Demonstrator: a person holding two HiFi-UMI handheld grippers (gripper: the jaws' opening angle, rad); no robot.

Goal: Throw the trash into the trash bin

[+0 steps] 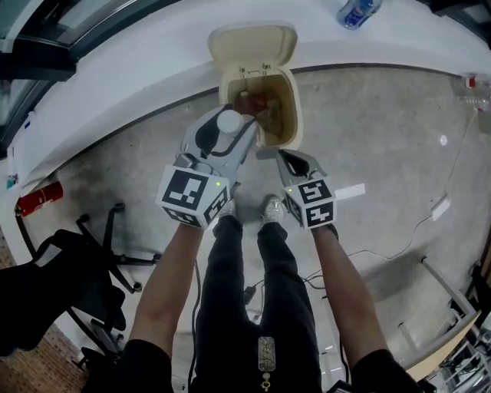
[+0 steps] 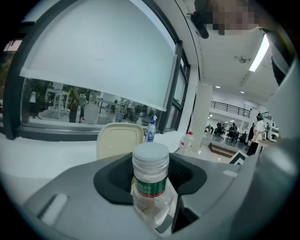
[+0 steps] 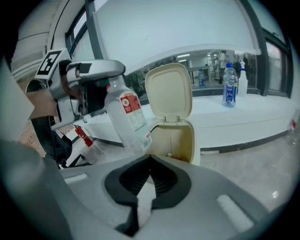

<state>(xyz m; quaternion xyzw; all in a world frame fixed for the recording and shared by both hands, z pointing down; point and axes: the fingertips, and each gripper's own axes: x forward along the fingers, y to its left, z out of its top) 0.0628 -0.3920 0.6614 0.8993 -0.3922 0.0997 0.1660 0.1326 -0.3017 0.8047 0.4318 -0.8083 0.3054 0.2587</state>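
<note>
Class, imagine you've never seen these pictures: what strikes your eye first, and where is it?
The left tool grips a clear plastic bottle with a white cap by its neck, at the centre of the scene. Just beyond it on the floor stands the cream trash bin, its lid flipped open and trash already inside.

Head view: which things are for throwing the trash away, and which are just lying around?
For the job: clear plastic bottle in the left hand-held gripper; cream trash bin, lid open.
Just lying about: blue-labelled bottle; red fire extinguisher; black office chair.
</note>
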